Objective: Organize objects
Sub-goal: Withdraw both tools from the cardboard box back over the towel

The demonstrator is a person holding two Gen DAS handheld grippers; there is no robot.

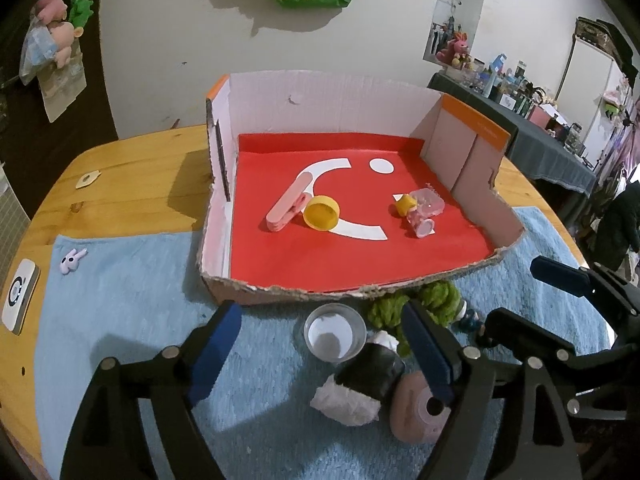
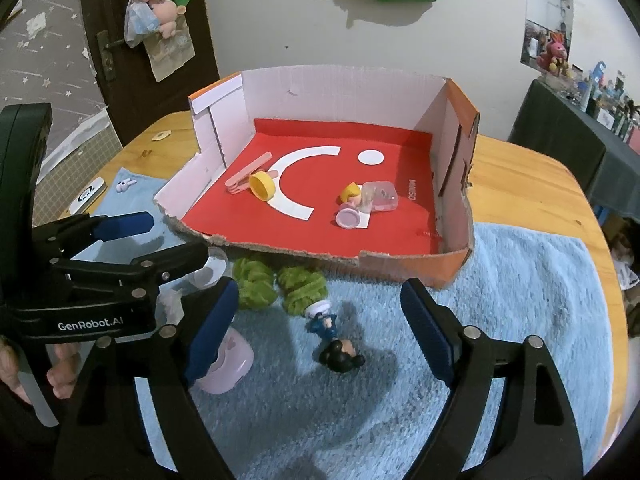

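Both grippers hover over the blue towel (image 2: 520, 300) on the counter (image 1: 120, 168), each with its fingers spread wide and nothing between them. The left gripper (image 1: 320, 344) frames a small clear cup (image 1: 335, 332) and a black-and-white plush piece (image 1: 360, 384); the right gripper (image 2: 320, 320) is centred over a little dark-haired figurine (image 2: 336, 344) lying on its side, just beside two green yarn pom-poms (image 2: 280, 284).

The cardboard box (image 1: 320, 92) with the red floor already holds a pink clip (image 1: 286, 204), a yellow cap (image 1: 321, 213) and a pink-and-clear cluster of small toys (image 1: 420, 212). The towel items are not yet sorted.

Risks from here — the grippers sit close together, so reaching at once could knock them into each other. The figurine is small and rounded; a pinch may squirt it sideways into the pom-poms. A pale pink rounded object (image 2: 228, 364), possibly a lid, lies partly under the right gripper's left finger and could be nudged. The box's torn front edge (image 2: 280, 250) might snag a low carry.
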